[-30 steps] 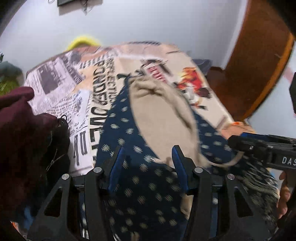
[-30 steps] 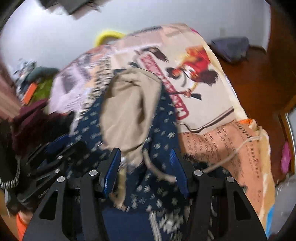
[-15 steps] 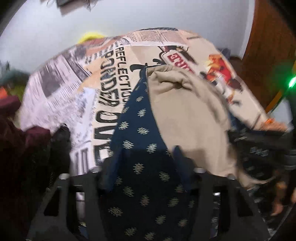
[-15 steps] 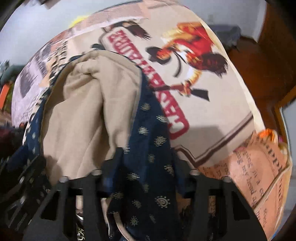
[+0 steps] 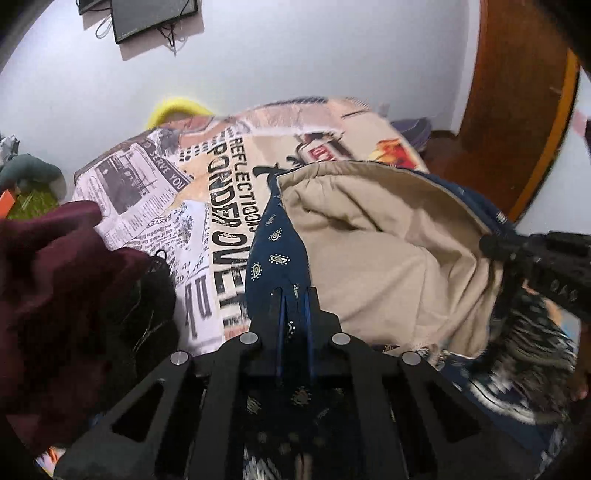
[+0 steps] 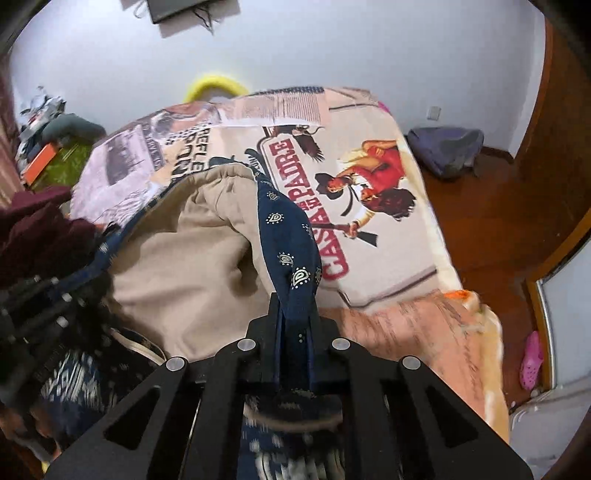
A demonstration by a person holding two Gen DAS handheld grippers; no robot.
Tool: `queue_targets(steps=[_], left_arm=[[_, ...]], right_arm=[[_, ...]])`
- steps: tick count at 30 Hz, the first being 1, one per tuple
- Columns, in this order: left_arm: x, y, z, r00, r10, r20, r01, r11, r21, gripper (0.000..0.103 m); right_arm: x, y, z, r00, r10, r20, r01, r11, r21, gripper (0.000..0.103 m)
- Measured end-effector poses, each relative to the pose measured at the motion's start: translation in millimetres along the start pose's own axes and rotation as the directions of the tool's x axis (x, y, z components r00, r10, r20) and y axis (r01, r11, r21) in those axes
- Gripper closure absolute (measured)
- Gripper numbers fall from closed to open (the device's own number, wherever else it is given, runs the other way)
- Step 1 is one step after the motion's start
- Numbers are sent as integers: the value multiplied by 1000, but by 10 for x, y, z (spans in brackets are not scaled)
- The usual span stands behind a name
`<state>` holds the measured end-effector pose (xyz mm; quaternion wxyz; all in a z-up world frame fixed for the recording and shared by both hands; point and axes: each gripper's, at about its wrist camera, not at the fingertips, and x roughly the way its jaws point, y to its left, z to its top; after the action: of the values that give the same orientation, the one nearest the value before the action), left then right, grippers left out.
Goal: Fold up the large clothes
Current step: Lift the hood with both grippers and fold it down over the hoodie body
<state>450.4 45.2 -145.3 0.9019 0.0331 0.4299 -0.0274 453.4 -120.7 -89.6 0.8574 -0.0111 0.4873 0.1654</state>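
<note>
Garment (image 5: 373, 251), navy paisley with beige lining, hung stretched between left gripper (image 5: 294, 295) and right gripper (image 6: 294, 306), each clamped on one edge, extending forward over the printed bedspread (image 6: 373, 192).

Maroon clothes (image 5: 44, 295) crowd the left; printed bedspread (image 6: 388, 236) lies open rightward.

Home bedroom.
Bed under a printed newspaper-and-poster collage bedspread (image 6: 388, 236), dark wall-mounted flat screen (image 5: 153, 16) with dangling cables on white wall, reddish wooden floor (image 6: 491, 206), brown wooden door (image 5: 517, 103), pink rubber clog (image 6: 532, 360) on the floor, grey-blue cloth heap (image 6: 448, 149) in corner.
</note>
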Motion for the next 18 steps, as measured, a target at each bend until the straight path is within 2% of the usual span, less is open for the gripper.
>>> queue_targets(steps=[5, 10, 13, 18], left_arm=[[-551, -117, -368, 999, -36, 32, 34, 998, 55, 95], [-885, -173, -835, 996, -90, -6, 91, 993, 77, 95], [-947, -210, -1052, 995, -91, -34, 94, 991, 92, 95], [-847, -187, -1352, 992, -96, -82, 101, 993, 61, 95]], right_arm=[[-367, -35, -328, 998, 58, 3, -58, 998, -33, 94], [-598, -50, -697, 992, 125, -17, -126, 992, -26, 94], [-640, -36, -862, 996, 90, -11, -90, 994, -57, 94], [-569, -106, -1117, 995, 58, -75, -62, 997, -47, 94]])
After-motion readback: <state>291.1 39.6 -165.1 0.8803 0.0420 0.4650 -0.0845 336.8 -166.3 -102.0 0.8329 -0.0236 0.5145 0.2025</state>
